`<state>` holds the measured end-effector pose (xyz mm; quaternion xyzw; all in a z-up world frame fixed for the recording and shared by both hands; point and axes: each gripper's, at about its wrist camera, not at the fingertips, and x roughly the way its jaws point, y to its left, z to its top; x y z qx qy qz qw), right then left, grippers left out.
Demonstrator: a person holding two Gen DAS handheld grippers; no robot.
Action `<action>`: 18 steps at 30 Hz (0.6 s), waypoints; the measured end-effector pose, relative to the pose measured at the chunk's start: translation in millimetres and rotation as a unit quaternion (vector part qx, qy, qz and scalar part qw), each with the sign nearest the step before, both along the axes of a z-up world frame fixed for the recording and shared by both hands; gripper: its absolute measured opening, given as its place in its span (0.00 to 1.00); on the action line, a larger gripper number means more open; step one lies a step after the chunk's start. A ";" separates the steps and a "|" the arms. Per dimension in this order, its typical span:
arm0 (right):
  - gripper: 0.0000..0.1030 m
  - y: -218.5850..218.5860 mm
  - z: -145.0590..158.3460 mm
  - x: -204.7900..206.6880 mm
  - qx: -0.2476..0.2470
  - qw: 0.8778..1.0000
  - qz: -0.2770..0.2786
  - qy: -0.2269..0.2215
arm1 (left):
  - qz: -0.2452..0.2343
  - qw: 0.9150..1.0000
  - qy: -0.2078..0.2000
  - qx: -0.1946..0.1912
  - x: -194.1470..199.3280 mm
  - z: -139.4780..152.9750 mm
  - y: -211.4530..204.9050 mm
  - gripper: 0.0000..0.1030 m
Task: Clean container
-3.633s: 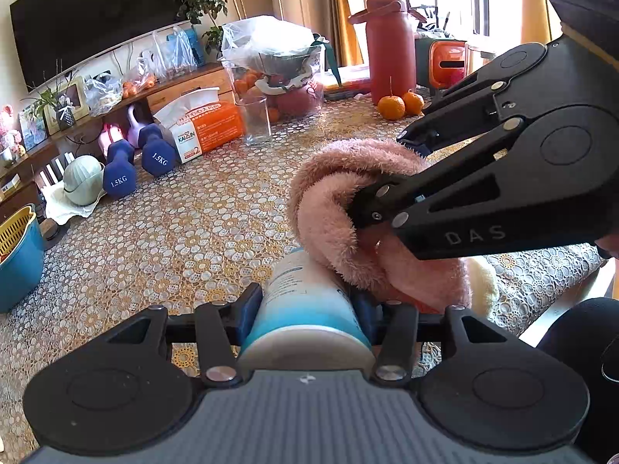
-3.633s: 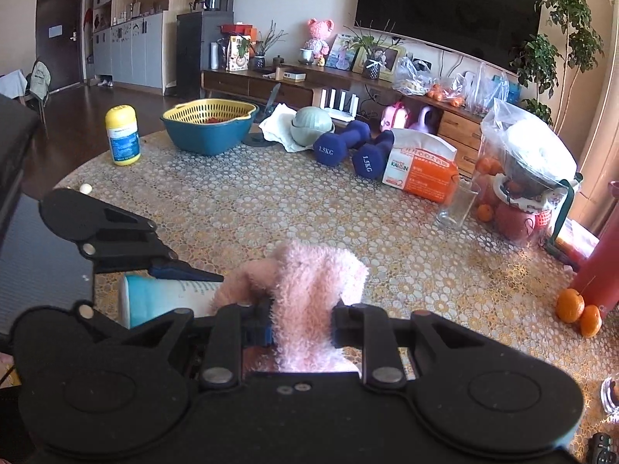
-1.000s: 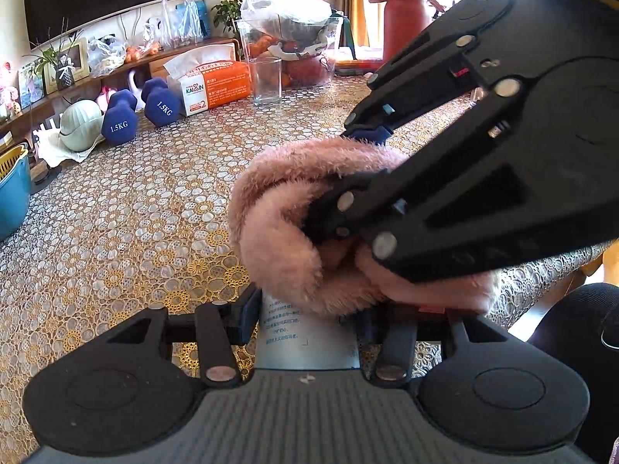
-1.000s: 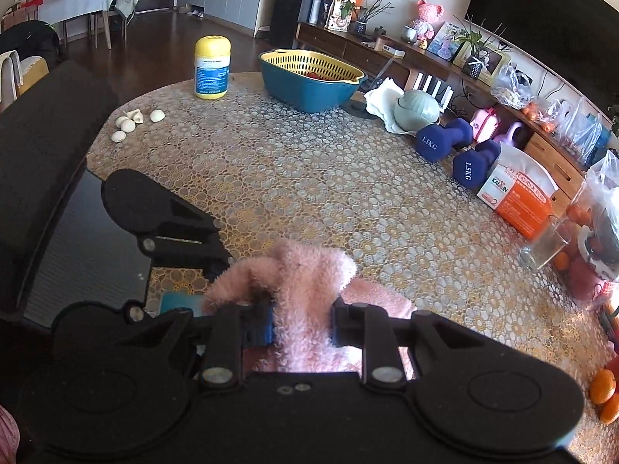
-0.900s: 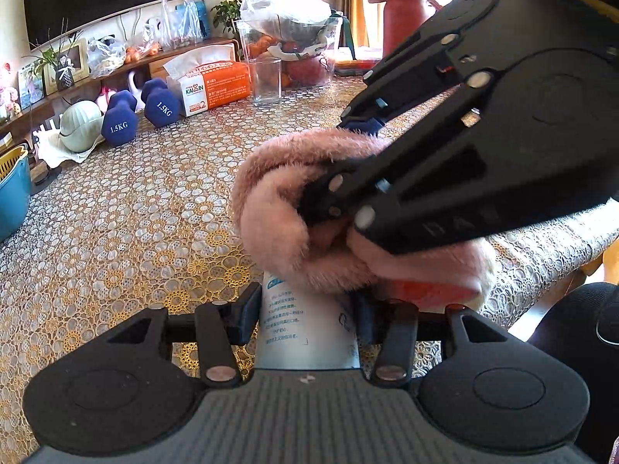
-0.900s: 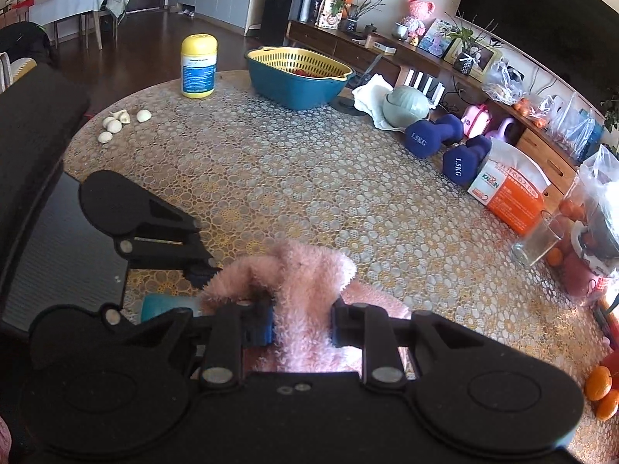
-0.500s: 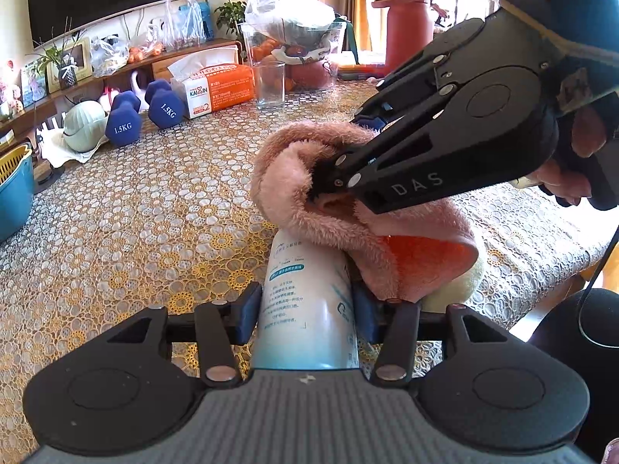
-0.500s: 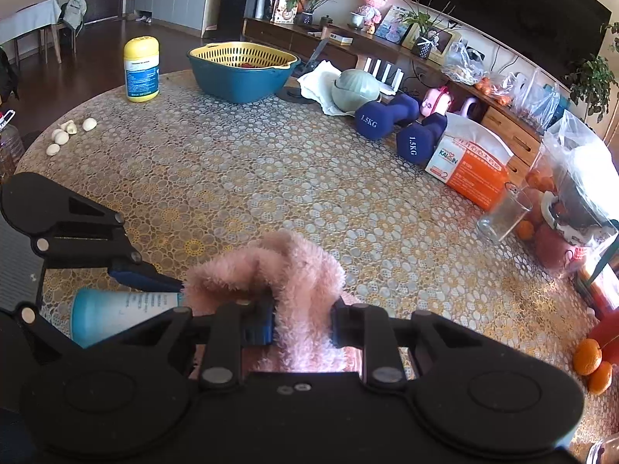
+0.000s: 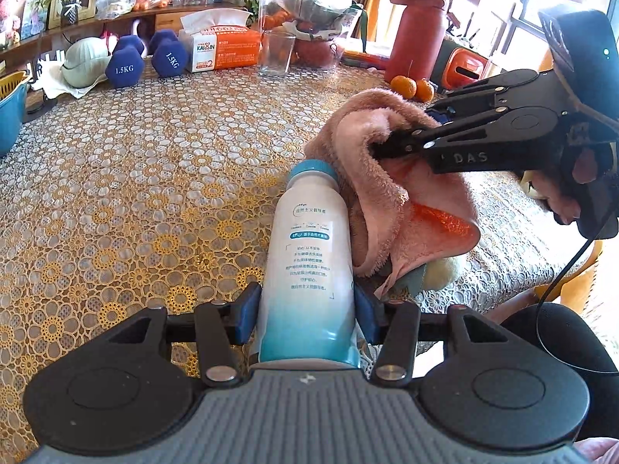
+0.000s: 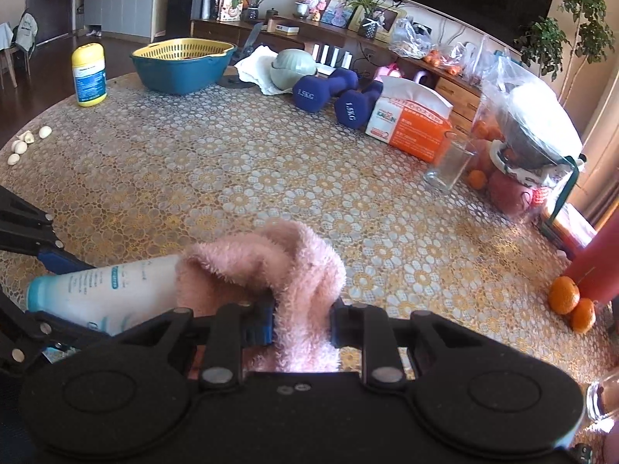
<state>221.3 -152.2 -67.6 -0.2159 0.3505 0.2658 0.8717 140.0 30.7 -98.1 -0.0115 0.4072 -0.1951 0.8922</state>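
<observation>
A white bottle (image 9: 307, 255) with a teal base and teal cap lies level above the table, cap pointing away, and my left gripper (image 9: 307, 311) is shut on its lower body. A fluffy pink cloth (image 9: 381, 189) with an orange underside hangs against the bottle's right side near the cap. My right gripper (image 9: 390, 143) is shut on that cloth. In the right wrist view the pink cloth (image 10: 271, 266) bunches between the right gripper (image 10: 300, 323) pads and covers the cap end of the bottle (image 10: 104, 292), which points in from the left.
A gold lace-patterned table (image 9: 135, 162) holds blue dumbbells (image 9: 147, 58), an orange tissue box (image 9: 222, 48), a clear glass (image 9: 274, 54), a red flask (image 9: 418, 44), two oranges (image 9: 412, 87), a teal basket (image 10: 182, 65), a yellow-capped jar (image 10: 89, 75) and garlic cloves (image 10: 23, 143).
The right gripper and the cloth slid off the top of the bottle toward its right side and cap end, uncovering the label. The bottle stays held in the left gripper.
</observation>
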 end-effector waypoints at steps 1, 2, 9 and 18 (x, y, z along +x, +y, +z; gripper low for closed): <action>0.22 -4.9 2.3 -1.0 0.002 1.000 -0.007 -0.003 | 0.000 1.000 -0.003 0.005 -1.3 0.4 -1.4 0.49; 0.22 -10.6 6.5 -2.6 0.007 1.000 -0.014 -0.008 | 0.000 1.000 -0.009 0.011 -3.0 0.8 -3.5 0.49; 0.22 -39.8 56.6 -27.9 0.059 0.996 -0.012 -0.061 | -0.012 0.995 -0.068 0.076 -13.0 11.6 -24.8 0.48; 0.22 4.1 68.5 -61.2 0.061 0.988 0.132 -0.041 | -0.027 0.990 -0.096 0.100 -11.0 26.6 -37.0 0.48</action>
